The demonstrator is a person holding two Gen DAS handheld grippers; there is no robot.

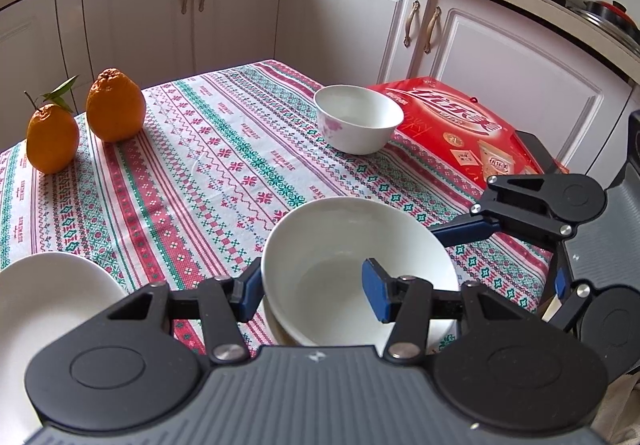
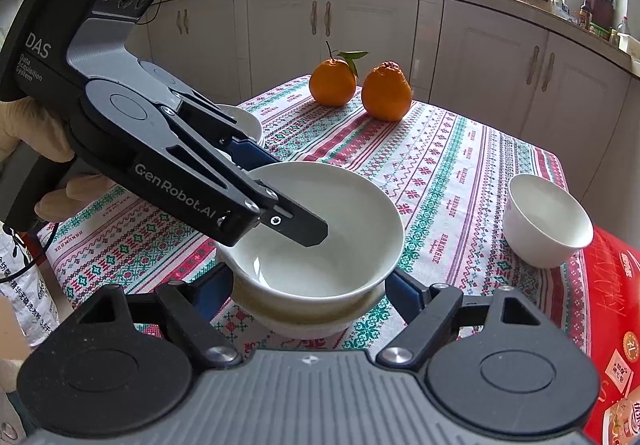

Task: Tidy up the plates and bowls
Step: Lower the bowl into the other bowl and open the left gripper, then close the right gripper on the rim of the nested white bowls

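Two white bowls are nested near the table's front edge. The upper bowl (image 1: 340, 237) (image 2: 340, 205) sits inside the lower bowl (image 2: 304, 319) (image 1: 280, 329). My left gripper (image 1: 310, 293) (image 2: 280, 193) is shut on the upper bowl's rim, one pad inside and one outside. My right gripper (image 2: 308, 289) (image 1: 500, 261) straddles the lower bowl, and its blue pads (image 2: 216, 285) rest against both sides. A small white bowl (image 1: 358, 117) (image 2: 546, 221) with a pink flower stands apart. A white plate (image 1: 48, 305) (image 2: 248, 121) lies beside the stack.
Two oranges (image 1: 116, 105) (image 2: 386, 91) stand at the far corner of the patterned tablecloth (image 1: 224, 165) (image 2: 452, 181). A red box (image 1: 460, 125) (image 2: 612, 305) lies at the table's edge beside the small bowl. White kitchen cabinets ring the table. A gloved hand (image 2: 24, 133) holds the left gripper.
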